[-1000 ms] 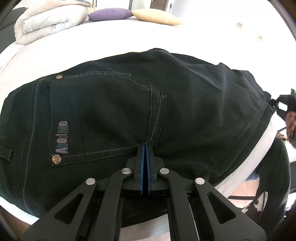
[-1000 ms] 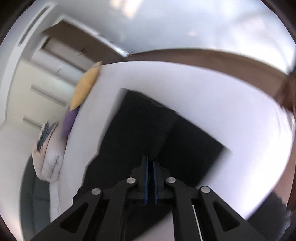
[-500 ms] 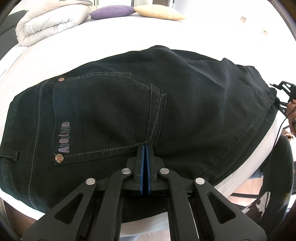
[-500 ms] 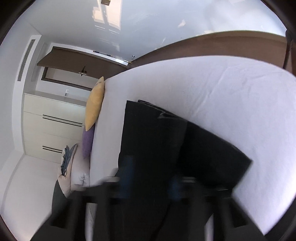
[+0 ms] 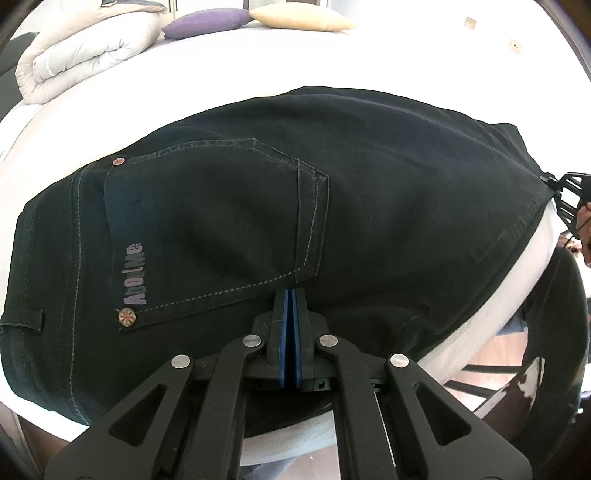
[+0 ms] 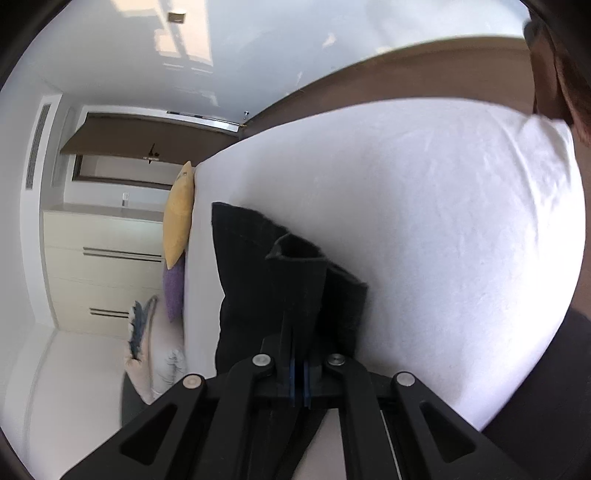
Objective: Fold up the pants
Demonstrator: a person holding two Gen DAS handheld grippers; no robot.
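Note:
Black jeans [image 5: 369,192] lie folded on the white bed [image 5: 258,62], back pocket with a grey logo facing up. My left gripper [image 5: 288,295] is shut with its blue pads together, resting over the jeans just below the pocket; no cloth shows between the pads. In the right wrist view my right gripper [image 6: 300,365] is shut on the black jeans [image 6: 255,273] at their right end and lifts a fold of the cloth off the bed [image 6: 443,221]. The right gripper also shows at the jeans' right edge in the left wrist view [image 5: 570,199].
A rolled white duvet [image 5: 85,55], a purple cushion [image 5: 207,22] and a yellow cushion [image 5: 303,20] lie at the far end of the bed. A cream dresser [image 6: 99,266] stands beyond the bed. The person's dark clothing [image 5: 554,350] is at the right bed edge.
The right gripper has swung round and taken hold of the jeans' end, raising a fold. The left gripper has barely moved; the jeans shifted slightly.

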